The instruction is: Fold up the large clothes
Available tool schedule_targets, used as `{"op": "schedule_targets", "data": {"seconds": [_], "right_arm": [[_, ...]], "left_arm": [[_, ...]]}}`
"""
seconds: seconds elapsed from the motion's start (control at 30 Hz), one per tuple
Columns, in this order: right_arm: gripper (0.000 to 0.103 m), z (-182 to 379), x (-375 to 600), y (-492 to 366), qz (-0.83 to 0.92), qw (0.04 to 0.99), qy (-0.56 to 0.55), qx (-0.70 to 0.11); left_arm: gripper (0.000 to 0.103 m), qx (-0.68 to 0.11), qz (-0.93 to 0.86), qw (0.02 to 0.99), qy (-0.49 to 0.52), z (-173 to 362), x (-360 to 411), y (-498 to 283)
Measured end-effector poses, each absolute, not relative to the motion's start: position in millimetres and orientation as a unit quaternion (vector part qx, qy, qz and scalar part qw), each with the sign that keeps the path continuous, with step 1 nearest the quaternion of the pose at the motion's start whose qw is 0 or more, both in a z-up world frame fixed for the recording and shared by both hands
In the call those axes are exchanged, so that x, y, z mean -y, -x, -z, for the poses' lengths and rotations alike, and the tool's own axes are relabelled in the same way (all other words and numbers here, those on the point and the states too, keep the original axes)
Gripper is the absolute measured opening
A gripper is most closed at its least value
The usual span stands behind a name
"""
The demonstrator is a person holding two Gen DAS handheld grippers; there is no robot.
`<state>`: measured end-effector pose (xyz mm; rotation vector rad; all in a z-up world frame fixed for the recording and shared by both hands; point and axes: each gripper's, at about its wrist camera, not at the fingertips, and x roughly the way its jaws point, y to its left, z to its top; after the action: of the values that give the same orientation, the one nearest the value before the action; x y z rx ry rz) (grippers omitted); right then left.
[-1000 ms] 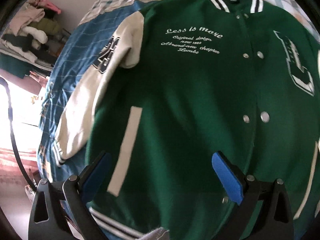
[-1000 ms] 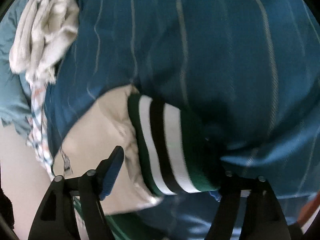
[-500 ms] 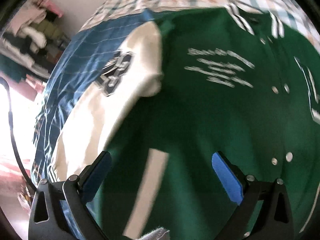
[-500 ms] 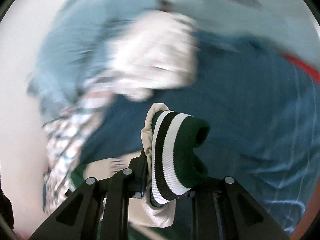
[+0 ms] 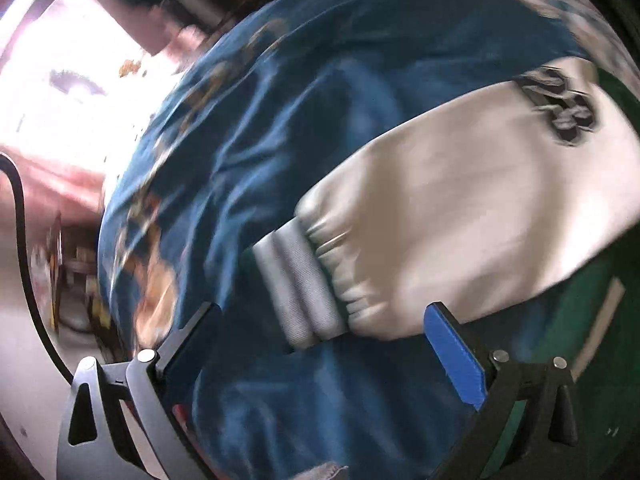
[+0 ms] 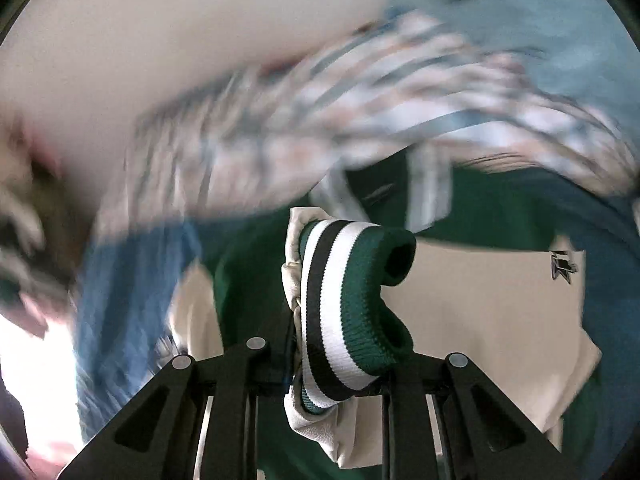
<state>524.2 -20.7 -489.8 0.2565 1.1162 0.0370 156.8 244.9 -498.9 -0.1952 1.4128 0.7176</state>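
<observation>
The right claw (image 6: 340, 344) is clamped on a cuff (image 6: 352, 300) of the jacket (image 6: 500, 224): the green, white and black ribbed band is bunched between its jaws, with cream sleeve leather (image 6: 296, 264) squeezed in on the left side of the grip. The jaws closed onto it within the last second. The cuff's round opening faces to the right above the claw. Beyond the claw, the green jacket body and a cream sleeve panel (image 6: 480, 292) with a small dark patch (image 6: 564, 268) lie spread on the bed's blue cover (image 6: 120, 292). Farther out, a plaid sheet (image 6: 320, 120) shows, badly blurred.

The left claw (image 5: 324, 344) stands wide open with nothing between its blue pads (image 5: 456, 356). Just ahead of it, slightly toward the left jaw, lies the other cuff (image 5: 300, 284), flat on the blue cover (image 5: 280, 140); motion blur washes its stripes to grey. From that cuff the cream sleeve (image 5: 460, 208) runs up and to the right away from the claw, bearing a dark patch (image 5: 560, 108) near its far end. The green body (image 5: 580, 320) lies to the right of the right jaw, with a cream pocket strip (image 5: 600, 324) across it. A black cable (image 5: 24, 240) curves down the left edge, well apart from the jacket.
</observation>
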Motion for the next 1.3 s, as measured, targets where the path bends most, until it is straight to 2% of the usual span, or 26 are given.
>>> {"op": "schedule_targets", "data": {"seconds": [0.13,0.17,0.3,0.33,0.43,0.5,0.6,0.67,0.73,0.8,0.9,1.07,1.1,1.13,1.2,1.27,1.3], "right_arm": [[0.027,581.8,-84.4,-534.4,-0.080,0.761,-0.036,-0.643],[0.034,592.0,-92.2,-527.2,-0.086,0.752,-0.038,-0.652],[0.059,579.7,-79.2,-501.0,-0.104,0.754,-0.102,-0.640],[0.068,573.7,-70.3,-491.2,-0.100,0.757,-0.119,-0.635],[0.069,547.8,-31.4,-446.1,-0.080,0.757,-0.159,-0.628],[0.069,537.8,-4.0,-418.4,-0.052,0.751,-0.176,-0.634],[0.069,524.8,35.0,-390.0,-0.019,0.743,-0.187,-0.642],[0.069,527.4,45.3,-380.7,-0.004,0.742,-0.180,-0.646],[0.069,516.5,64.6,-366.9,0.001,0.739,-0.177,-0.650],[0.069,520.5,60.1,-370.2,-0.002,0.739,-0.168,-0.653],[0.069,529.1,33.0,-385.8,-0.031,0.738,-0.151,-0.656],[0.068,564.2,-45.5,-426.1,-0.090,0.746,-0.078,-0.655],[0.060,576.8,-60.6,-434.0,-0.095,0.744,-0.073,-0.657],[0.044,586.2,-70.2,-439.1,-0.095,0.742,-0.073,-0.660],[0.044,602.5,-87.6,-447.9,-0.090,0.735,-0.071,-0.668],[0.044,604.2,-87.9,-450.7,-0.099,0.729,-0.085,-0.671],[0.044,601.2,-79.4,-449.5,-0.102,0.724,-0.102,-0.674]], "left_arm": [[0.102,-0.650,-0.314,0.673,0.159,512.7,-266.1,-118.0],[0.102,-0.652,-0.305,0.670,0.181,515.1,-266.1,-113.4],[0.102,-0.642,-0.254,0.663,0.289,524.6,-263.7,-109.3],[0.102,-0.630,-0.227,0.656,0.348,533.0,-264.2,-113.8],[0.102,-0.573,-0.190,0.624,0.496,559.9,-269.8,-126.0],[0.100,-0.540,-0.195,0.605,0.552,574.2,-270.7,-136.8],[0.086,-0.507,-0.248,0.595,0.572,592.9,-289.1,-163.2],[0.069,-0.503,-0.291,0.604,0.545,590.2,-299.2,-177.7],[0.021,-0.507,-0.337,0.636,0.474,577.9,-322.8,-197.4],[0.014,-0.505,-0.352,0.665,0.422,565.1,-347.8,-216.3],[0.014,-0.482,-0.353,0.720,0.354,542.7,-399.1,-255.8],[0.019,-0.518,-0.303,0.768,0.223,525.7,-430.9,-334.6],[0.019,-0.519,-0.294,0.776,0.205,522.2,-431.1,-341.0],[0.019,-0.517,-0.290,0.784,0.182,515.3,-427.3,-345.9],[0.020,-0.510,-0.283,0.797,0.157,506.8,-429.8,-339.5],[0.036,-0.501,-0.281,0.806,0.142,496.4,-420.2,-329.3],[0.065,-0.499,-0.280,0.809,0.134,490.8,-415.0,-326.4]]}}
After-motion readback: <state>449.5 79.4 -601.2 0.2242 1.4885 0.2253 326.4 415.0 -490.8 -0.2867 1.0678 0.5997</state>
